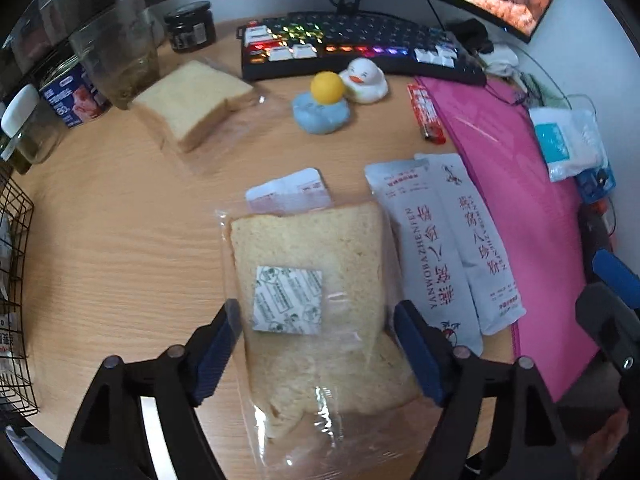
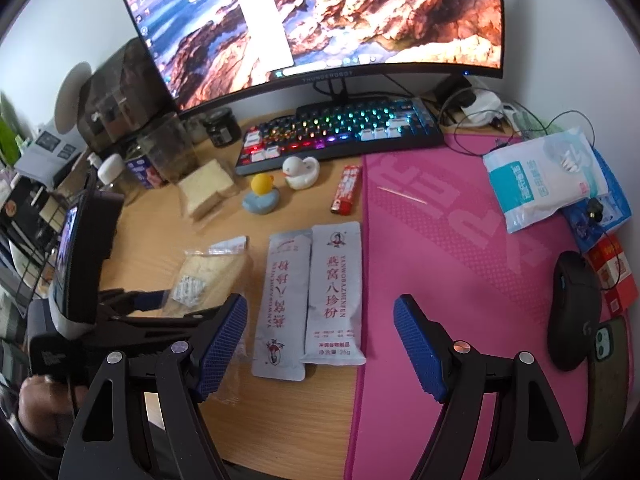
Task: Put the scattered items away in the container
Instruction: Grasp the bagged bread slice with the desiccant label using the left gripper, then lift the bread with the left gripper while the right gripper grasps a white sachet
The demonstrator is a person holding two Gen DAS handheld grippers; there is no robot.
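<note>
A slice of bread in a clear bag [image 1: 312, 248], with a small white sachet on top, lies on the wooden desk. My left gripper [image 1: 316, 308] points down over it, jaws open, one pad at each side of the bag. To its right lie two long white sachets [image 1: 440, 240]. My right gripper [image 2: 320, 344] hangs open above their near ends [image 2: 316, 300], with nothing between its pads. A black wire basket [image 1: 16, 280] stands at the left edge. Farther back are a second bagged bread [image 1: 196, 100], a yellow and blue duck [image 1: 324, 104], a white duck [image 1: 364, 80] and a red lighter [image 1: 426, 114].
A small white packet [image 1: 288, 190] lies just behind the near bread. A lit keyboard [image 2: 340, 136] and a monitor [image 2: 320, 20] line the back, with jars [image 1: 120, 52] at the back left. A pink mat [image 2: 460, 260] on the right carries a mouse [image 2: 576, 312], a phone and tissue packs [image 2: 548, 176].
</note>
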